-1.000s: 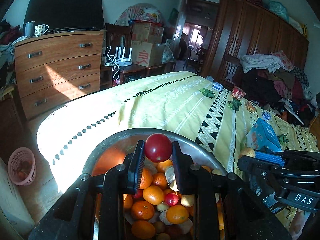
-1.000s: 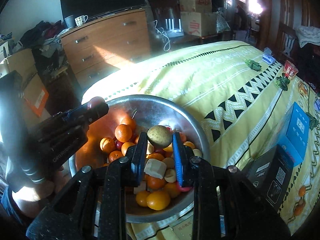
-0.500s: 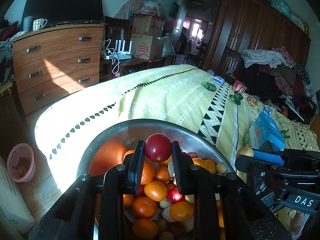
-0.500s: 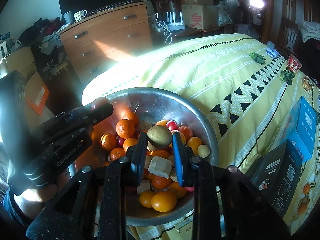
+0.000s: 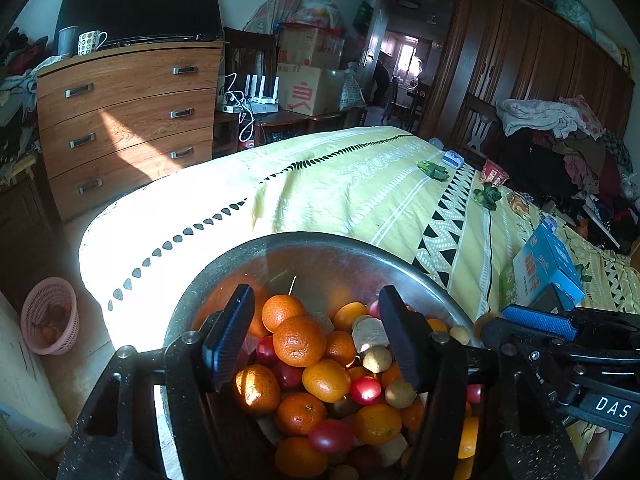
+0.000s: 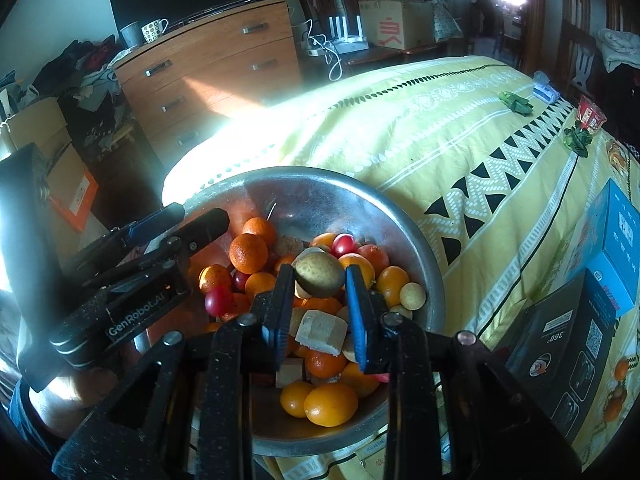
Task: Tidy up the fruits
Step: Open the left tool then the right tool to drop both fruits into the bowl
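A metal bowl (image 5: 320, 252) (image 6: 384, 216) full of oranges (image 5: 299, 340), red fruits (image 5: 365, 390) and pale chunks sits on the yellow bedspread (image 5: 360, 192). My left gripper (image 5: 316, 320) hangs open and empty over the bowl's left side; it also shows in the right wrist view (image 6: 188, 220). My right gripper (image 6: 318, 280) is shut on a brownish-green round fruit (image 6: 319, 274), held above the bowl's middle. Its tip shows in the left wrist view (image 5: 536, 322).
A blue box (image 6: 616, 248) and a black box (image 6: 560, 344) lie on the bed right of the bowl. A wooden dresser (image 5: 120, 120) stands behind, a pink basket (image 5: 50, 316) on the floor at left. Small packets (image 5: 494, 174) lie further along the bed.
My left gripper has opened and let go of the red fruit it held; the fruit is no longer between its fingers. My right gripper still holds its fruit over the bowl.
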`<state>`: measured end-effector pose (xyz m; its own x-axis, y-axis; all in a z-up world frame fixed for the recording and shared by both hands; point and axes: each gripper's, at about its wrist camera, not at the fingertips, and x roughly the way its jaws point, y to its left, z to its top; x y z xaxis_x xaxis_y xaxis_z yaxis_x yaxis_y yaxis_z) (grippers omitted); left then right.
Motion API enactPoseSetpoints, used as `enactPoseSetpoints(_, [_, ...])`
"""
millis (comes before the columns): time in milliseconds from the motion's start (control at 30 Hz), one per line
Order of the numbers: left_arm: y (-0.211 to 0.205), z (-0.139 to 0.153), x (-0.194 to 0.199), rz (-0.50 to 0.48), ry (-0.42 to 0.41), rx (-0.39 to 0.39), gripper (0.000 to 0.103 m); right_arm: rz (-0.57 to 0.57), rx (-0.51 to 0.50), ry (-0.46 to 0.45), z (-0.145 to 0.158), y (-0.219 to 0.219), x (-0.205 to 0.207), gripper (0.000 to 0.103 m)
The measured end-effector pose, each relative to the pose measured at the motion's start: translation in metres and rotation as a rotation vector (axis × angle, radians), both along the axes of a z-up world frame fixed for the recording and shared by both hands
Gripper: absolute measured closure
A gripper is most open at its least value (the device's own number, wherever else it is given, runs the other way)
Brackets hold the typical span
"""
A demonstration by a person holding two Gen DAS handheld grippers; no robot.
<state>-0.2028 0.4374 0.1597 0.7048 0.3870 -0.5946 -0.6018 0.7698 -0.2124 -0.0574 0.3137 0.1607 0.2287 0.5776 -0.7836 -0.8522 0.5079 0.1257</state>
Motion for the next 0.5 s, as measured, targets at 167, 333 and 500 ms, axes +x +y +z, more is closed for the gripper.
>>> enactPoseSetpoints(167, [0.0021, -0.0021, -0.0013, 0.025, 0.002, 0.0, 0.027, -0.014, 0.017, -0.027, 0.003, -0.0028, -0.002, 0.027])
enactPoseSetpoints(333, [0.0049, -0.0028, -0.0014, 0.032, 0.005, -0.004, 0.027, -0.01, 0.019, -0.032, 0.005, -0.0022, -0.0021, 0.027])
enactPoseSetpoints(500, [0.0049, -0.0032, -0.0021, 0.035, 0.011, -0.003, 0.026, -0.015, 0.027, -0.026, 0.0041, -0.0051, -0.0013, 0.027])
